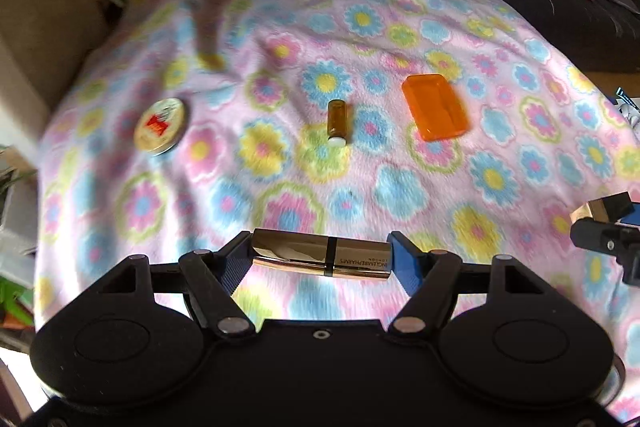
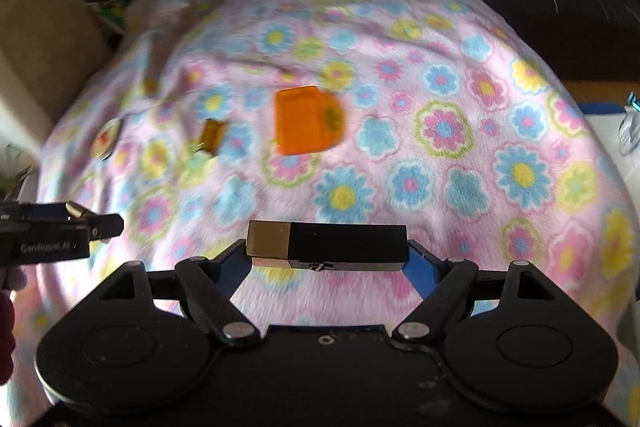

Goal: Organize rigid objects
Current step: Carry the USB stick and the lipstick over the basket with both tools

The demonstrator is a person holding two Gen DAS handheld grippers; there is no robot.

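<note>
Two items aloft, one per gripper, both held crosswise by their ends. Left gripper (image 1: 322, 259) clamped on gold lipstick tube (image 1: 322, 259), low centre of the left wrist view; tube glossy, dark band at mid-length, small lettering near its right end. Right gripper (image 2: 326, 247) clamped on black-and-gold tube (image 2: 326, 247), low centre of the right wrist view; square section, gold cap at left, matte black body at right.

Risks noted:
- End-on grip on smooth, hard casings: probable slip or pivot between the pads under any jolt.
- Cap seams in line with the squeeze: possible shift of a cap if pressure falls off-axis.
- Soft, rumpled floral blanket (image 1: 500, 187) beneath: round tube likely to roll on release; uneven footing for tidy alignment.
- Grippers near each other at the frame edges: collision possible on converging paths.

Farther up, mid-frame in the left wrist view, resting on the blanket and well apart:
- Amber vial (image 1: 337, 123), white stopper toward the camera, lying on its side; roll risk if nudged.
- Orange translucent case (image 1: 435, 107), right of centre, flat, rounded corners.
- Round tin (image 1: 161, 126), left, pale lid with red mark.

Right wrist view blurred; fine detail there not determinable.
</note>
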